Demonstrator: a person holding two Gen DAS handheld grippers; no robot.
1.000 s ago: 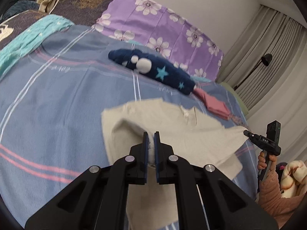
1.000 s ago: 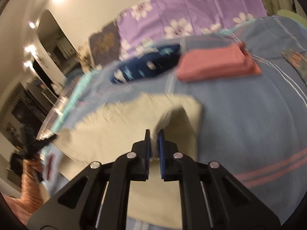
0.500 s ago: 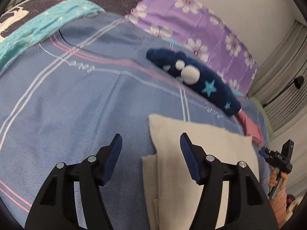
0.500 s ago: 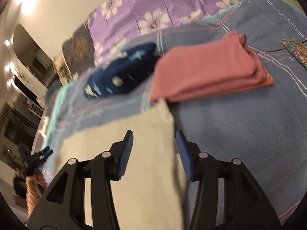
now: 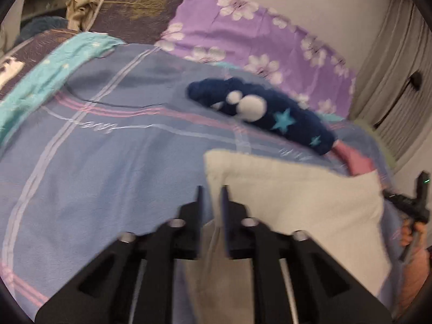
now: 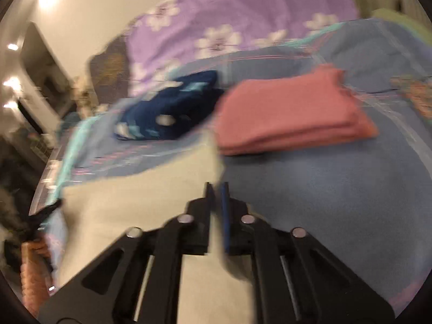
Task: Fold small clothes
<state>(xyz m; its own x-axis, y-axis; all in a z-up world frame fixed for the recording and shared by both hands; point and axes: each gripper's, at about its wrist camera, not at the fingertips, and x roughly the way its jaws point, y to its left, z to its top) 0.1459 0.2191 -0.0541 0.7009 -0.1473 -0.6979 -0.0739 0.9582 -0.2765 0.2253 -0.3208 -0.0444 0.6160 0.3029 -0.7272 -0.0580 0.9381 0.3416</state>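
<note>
A cream garment lies folded on the blue striped bedspread. My left gripper is shut on the garment's left edge, near its far left corner. In the right wrist view the same cream garment fills the lower left, and my right gripper is shut on its right edge near the far corner. The right gripper also shows at the right edge of the left wrist view.
A folded pink garment and a navy star-patterned garment lie just beyond the cream one. The navy one also shows in the left wrist view. Purple floral pillows line the headboard. Curtains hang at right.
Both grippers let go of the folded-over edge and opened half a second ago. They have since closed again on the garment's side edges.
</note>
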